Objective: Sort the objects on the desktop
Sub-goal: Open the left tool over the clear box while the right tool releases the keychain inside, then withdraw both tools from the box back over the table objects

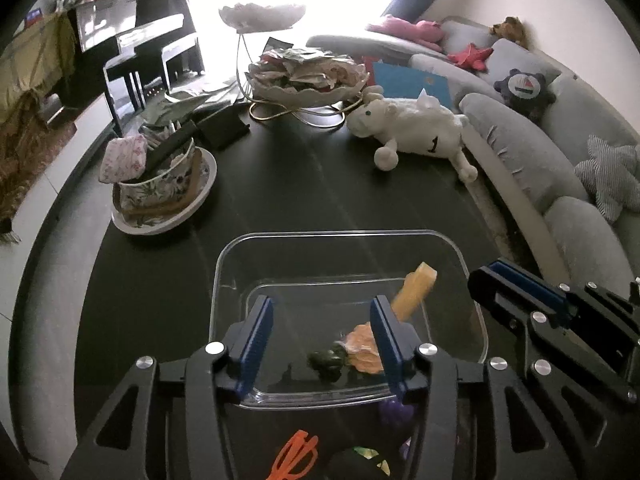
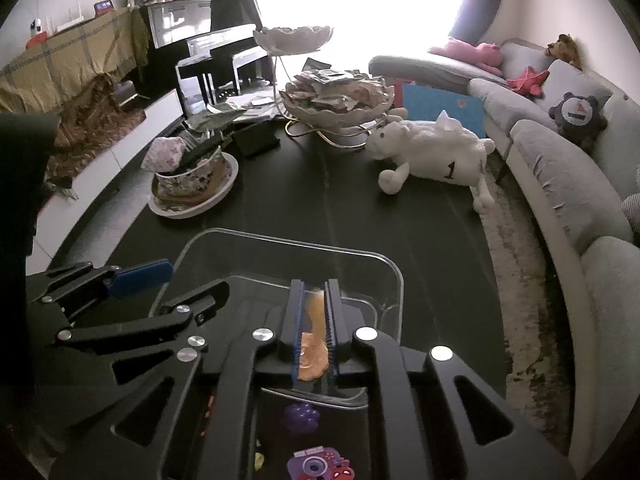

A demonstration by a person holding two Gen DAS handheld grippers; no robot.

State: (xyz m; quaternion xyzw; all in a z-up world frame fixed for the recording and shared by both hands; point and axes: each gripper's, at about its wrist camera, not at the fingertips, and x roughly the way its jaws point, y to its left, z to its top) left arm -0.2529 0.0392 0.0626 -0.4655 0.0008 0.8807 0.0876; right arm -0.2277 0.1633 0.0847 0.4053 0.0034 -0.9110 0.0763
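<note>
Your left hand-held gripper (image 1: 320,344) hangs wide open, empty, over the clear bin (image 1: 340,240) on the dark bench (image 1: 304,184). Your right hand-held gripper (image 2: 316,312) is nearly closed w/ nothing gripped. An orange toy (image 1: 362,350) and yellow block (image 1: 414,290) lie inside the bin, near-right. Orange scissors (image 1: 296,456) sit nearer, outside it.

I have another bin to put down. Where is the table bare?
Bare: the dark table between the clear bin, the floral bowl and the plush sheep. Crowded: the far edge around the tiered dish.
</note>
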